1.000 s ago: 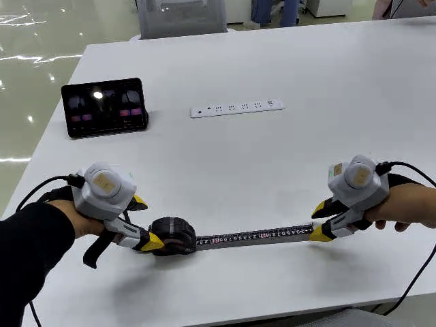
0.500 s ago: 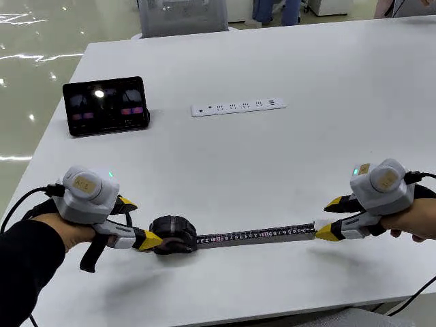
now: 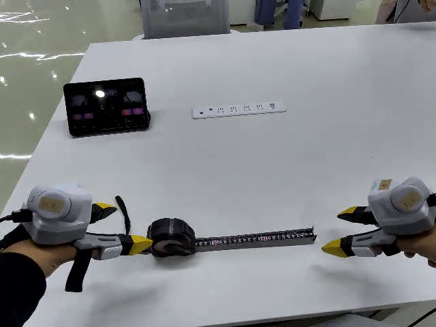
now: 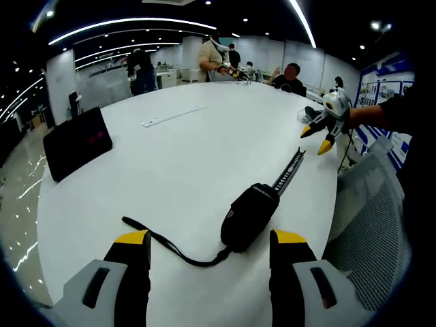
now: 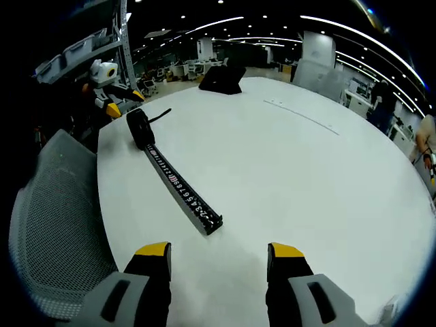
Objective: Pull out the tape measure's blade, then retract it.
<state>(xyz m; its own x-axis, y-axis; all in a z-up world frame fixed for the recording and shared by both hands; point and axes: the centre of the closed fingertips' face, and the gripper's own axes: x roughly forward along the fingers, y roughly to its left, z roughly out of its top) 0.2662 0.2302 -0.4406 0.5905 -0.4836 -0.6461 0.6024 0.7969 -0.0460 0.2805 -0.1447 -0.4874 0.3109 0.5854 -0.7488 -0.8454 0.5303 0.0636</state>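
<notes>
A black tape measure (image 3: 172, 237) lies near the table's front edge, its blade (image 3: 255, 238) stretched out flat to the right. The blade's hooked end (image 3: 313, 234) rests on the table. My left gripper (image 3: 124, 227) stands open just left of the case, with the wrist strap (image 3: 124, 211) between its fingers. In the left gripper view the case (image 4: 251, 214) sits ahead of my open left gripper (image 4: 210, 240). My right gripper (image 3: 340, 231) is open, a short way right of the blade end. The right gripper view shows the blade end (image 5: 212, 223) in front of my open right gripper (image 5: 218, 249).
A black tablet (image 3: 107, 105) stands at the back left and a white power strip (image 3: 237, 108) lies mid-table. The table's front edge (image 3: 272, 310) runs close below the tape. A grey mesh chair (image 5: 54, 225) sits beside the table.
Both grippers have let go and drawn apart: the left pulled back left off the case, the right moved right off the blade end. The blade stays extended.
</notes>
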